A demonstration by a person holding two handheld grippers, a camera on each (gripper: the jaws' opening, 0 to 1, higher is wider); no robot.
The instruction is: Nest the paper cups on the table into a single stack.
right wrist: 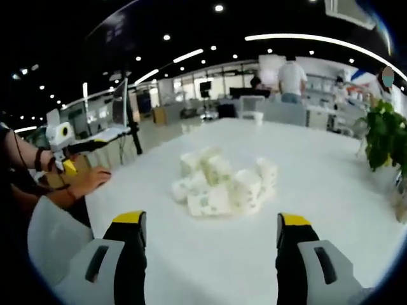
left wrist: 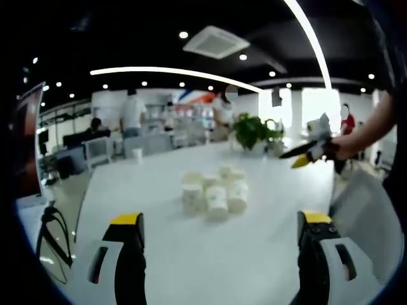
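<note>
Below, at the bottom of the left gripper view, left gripper [left wrist: 219,232] with two black jaws tipped in yellow, standing wide apart, released, nothing between them. Ahead of the jaws, at the middle of the frame, paper cups [left wrist: 215,192] grouped close together on the white bench [left wrist: 159,203], some upright and touching each other, not yet nested into one stack. Farther up, right of centre, a green plant [left wrist: 252,131] on the far part of the bench, and a single small white cup [left wrist: 137,154] far at the upper left of the bench edge. At the right side, a hand [left wrist: 343,147] holding the other gripper, its yellow-tipped jaws pointing to the left above the bench; open or closed cannot be told there.

Likewise in the right gripper view, right gripper [right wrist: 211,232] at the bottom, jaws released and wide apart, holding nothing. Just beyond, at the centre, the paper cups [right wrist: 224,182] in a loose heap, several lying on their sides and touching. At the left edge, a hand [right wrist: 89,181] resting at the bench [right wrist: 318,178] border, and above it the other gripper with a yellow tip. At the far right, leaves of the plant [right wrist: 385,136]. In the background of both views, people standing in an office with ceiling lights.
</note>
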